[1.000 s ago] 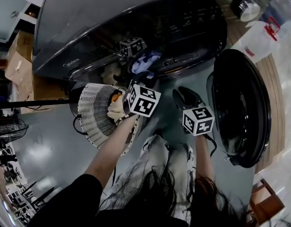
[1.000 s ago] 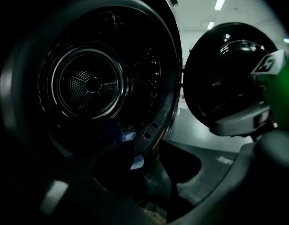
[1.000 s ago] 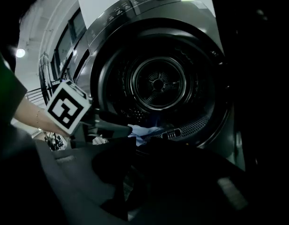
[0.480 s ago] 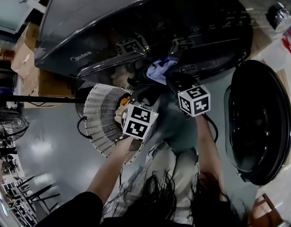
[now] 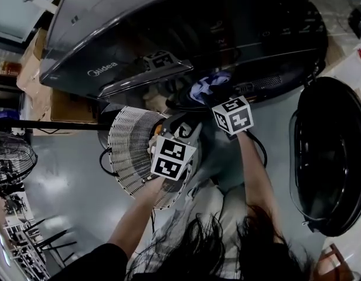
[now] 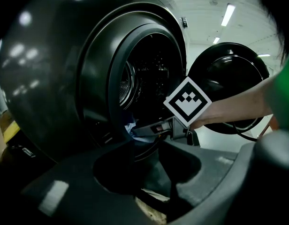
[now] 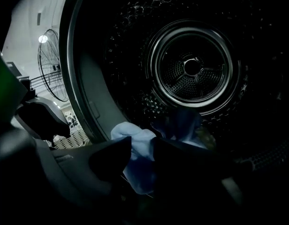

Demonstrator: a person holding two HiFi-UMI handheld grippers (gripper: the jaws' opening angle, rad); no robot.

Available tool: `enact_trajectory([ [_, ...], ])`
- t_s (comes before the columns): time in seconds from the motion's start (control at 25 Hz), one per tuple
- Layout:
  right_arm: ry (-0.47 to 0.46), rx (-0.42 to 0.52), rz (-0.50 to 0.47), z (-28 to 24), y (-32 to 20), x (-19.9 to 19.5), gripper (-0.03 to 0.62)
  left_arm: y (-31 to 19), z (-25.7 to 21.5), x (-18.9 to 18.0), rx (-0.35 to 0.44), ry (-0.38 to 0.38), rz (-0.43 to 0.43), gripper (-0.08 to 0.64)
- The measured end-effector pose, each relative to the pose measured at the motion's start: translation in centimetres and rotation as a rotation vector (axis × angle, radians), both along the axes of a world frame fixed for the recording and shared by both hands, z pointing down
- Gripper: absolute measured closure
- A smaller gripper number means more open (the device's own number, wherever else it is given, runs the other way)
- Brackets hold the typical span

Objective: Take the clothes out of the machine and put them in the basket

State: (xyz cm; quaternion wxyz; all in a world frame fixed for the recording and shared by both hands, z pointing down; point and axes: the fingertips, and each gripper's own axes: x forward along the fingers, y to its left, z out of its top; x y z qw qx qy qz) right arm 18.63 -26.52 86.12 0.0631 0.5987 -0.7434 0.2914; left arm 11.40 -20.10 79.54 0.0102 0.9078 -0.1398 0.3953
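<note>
The machine [image 5: 139,22] is glossy and dark, its drum [image 7: 191,69] shiny perforated metal. The blue cloth [image 7: 137,144] looks soft; the white basket [image 5: 128,151], ribbed plastic.

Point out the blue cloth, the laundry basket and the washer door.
blue cloth [image 7: 135,140], right gripper view, its pale upper fold.
laundry basket [image 5: 128,151], head view, its white slatted wall.
washer door [image 5: 330,157], head view, the dark glass centre.

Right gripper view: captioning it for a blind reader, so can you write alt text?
The right gripper pinches a light blue cloth at the mouth of a dark washing machine drum. A fan and a white basket show at left.
</note>
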Motion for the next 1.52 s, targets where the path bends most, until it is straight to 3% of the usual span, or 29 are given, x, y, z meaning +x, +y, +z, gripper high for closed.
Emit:
enact_trajectory([
  [0.08, 0.004, -0.01, 0.01, 0.6, -0.2, -0.5, 0.453, -0.2, 0.2, -0.4, 0.007, -0.006, 0.005, 0.393],
  [0.16, 0.009, -0.017, 0.018, 0.8, 0.0, -0.9, 0.556, -0.3, 0.4, -0.9, 0.008, -0.013, 0.002, 0.393],
  [0.28, -0.008, -0.01, 0.032, 0.4, 0.9, -1.1, 0.561, -0.1, 0.2, -1.4, -0.004, -0.019, -0.008, 0.393],
  [0.56, -0.213, 0.02, 0.138, -4.1, 4.8, 0.1, 0.563, 1.7, -1.9, -1.4, -0.046, -0.048, 0.008, 0.393],
  [0.76, -0.343, 0.063, 0.196, -8.4, 7.8, -0.2, 0.563, 3.0, -2.6, -1.2, -0.073, -0.097, 0.075, 0.38],
  [1.08, -0.421, 0.103, 0.205, -15.9, 12.5, -0.2, 0.563, 3.0, -4.4, 2.7, -0.036, -0.092, 0.133, 0.302],
  [1.2, -0.444, 0.102, 0.203, -17.9, 14.1, -0.4, 0.563, 4.1, -6.4, 4.1, -0.03, -0.05, 0.199, 0.284],
  [1.36, -0.471, 0.089, 0.189, -20.0, 15.8, -1.4, 0.563, 6.4, -9.1, 5.6, 0.029, -0.023, 0.349, 0.284],
  [1.4, -0.474, 0.086, 0.186, -20.4, 16.1, -1.6, 0.563, 7.0, -9.8, 5.9, 0.049, -0.022, 0.381, 0.292],
  [1.52, -0.481, 0.086, 0.187, -21.8, 16.8, -2.0, 0.563, 8.3, -11.3, 6.3, 0.084, -0.026, 0.432, 0.486],
])
